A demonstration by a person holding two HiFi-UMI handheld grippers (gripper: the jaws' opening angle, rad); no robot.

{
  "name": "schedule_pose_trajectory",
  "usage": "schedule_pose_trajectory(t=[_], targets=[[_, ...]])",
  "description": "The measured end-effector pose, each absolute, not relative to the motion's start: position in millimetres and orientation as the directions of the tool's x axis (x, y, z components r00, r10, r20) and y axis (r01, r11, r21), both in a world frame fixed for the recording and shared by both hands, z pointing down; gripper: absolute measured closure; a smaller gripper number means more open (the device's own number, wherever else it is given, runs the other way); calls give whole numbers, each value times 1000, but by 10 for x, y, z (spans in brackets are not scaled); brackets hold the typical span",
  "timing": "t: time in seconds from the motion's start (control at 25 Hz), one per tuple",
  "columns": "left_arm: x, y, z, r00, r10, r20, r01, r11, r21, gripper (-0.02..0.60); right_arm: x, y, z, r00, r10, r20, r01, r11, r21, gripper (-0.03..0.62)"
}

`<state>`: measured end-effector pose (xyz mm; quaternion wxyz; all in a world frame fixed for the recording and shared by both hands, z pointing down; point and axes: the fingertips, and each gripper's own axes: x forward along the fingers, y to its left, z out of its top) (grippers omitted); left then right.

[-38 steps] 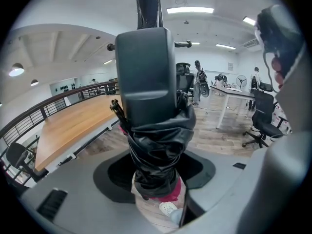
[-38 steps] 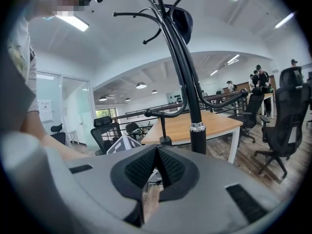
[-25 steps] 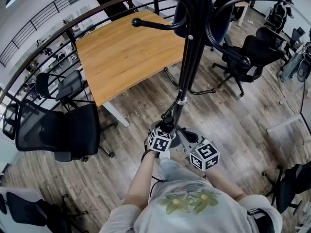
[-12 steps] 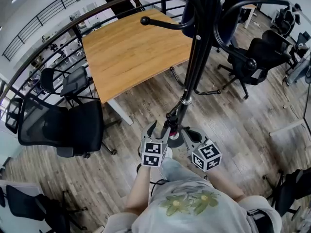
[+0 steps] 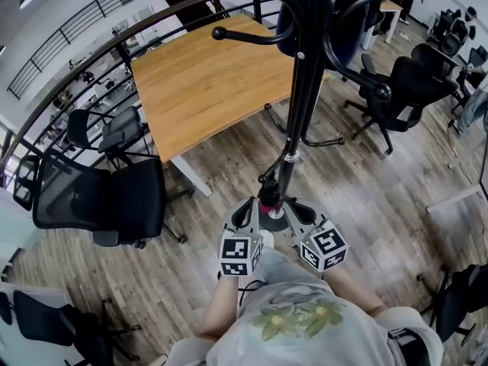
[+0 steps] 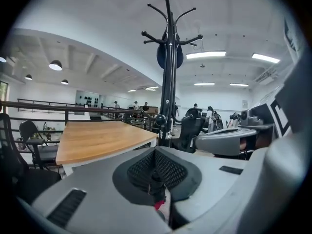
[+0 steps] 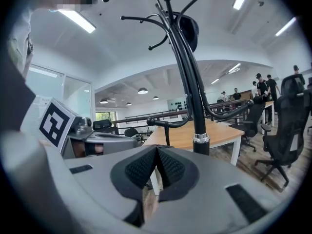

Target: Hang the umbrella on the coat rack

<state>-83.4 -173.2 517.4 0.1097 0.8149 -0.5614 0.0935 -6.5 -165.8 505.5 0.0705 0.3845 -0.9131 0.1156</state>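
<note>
a: two grippers, both close in by the coat rack [image 5: 303, 75]. which one has the umbrella?

b: the left gripper [image 5: 254, 212]. its fingers [image 6: 140, 170] are clenched, and a dark lump with a red bit is pinched between them. i take that for the umbrella [image 6: 156, 189], probably its handle end or a strap. the right gripper [image 7: 157, 165] has its fingers pressed together on nothing, with floor [image 5: 366, 189] showing through the gap beneath.

a: which way does the umbrella run?

b: can't tell. in the head view it's a black-and-red piece just beside the pole [image 7: 187, 82], below the silver ring [image 7: 201, 138]. anything longer is lost against the black tubes.

a: and the hook, from there?

b: forward and up. the nearest is the curved arm [image 5: 248, 36] with a ball end. it leaves the pole above the ring and reaches out over the bench [image 5: 198, 90], on the left hand's side. another swings off to the right, toward the office chairs [image 5: 396, 82].

a: so the left does it alone?

b: i'd judge so. it's the one holding, and that arm is on its side. the held part has to rise past the ball and drop over the curve. the risk is a thin pinch slipping, or the piece knocking the pole on the way.
</note>
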Motion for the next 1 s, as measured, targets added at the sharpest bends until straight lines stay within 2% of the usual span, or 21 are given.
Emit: schedule_pose_trajectory(t=[0.32,1.0], targets=[[-794,-1557,4997,353,-908,226,-935,-352,44,580,-100,-1527,4973,-719,-665,200,-693,707,-142,591],[-686,-1306,4971,369,-899,234,-929,-366,58,580,4,-1332,4956,-735,-648,203,-676,724,-135,591]])
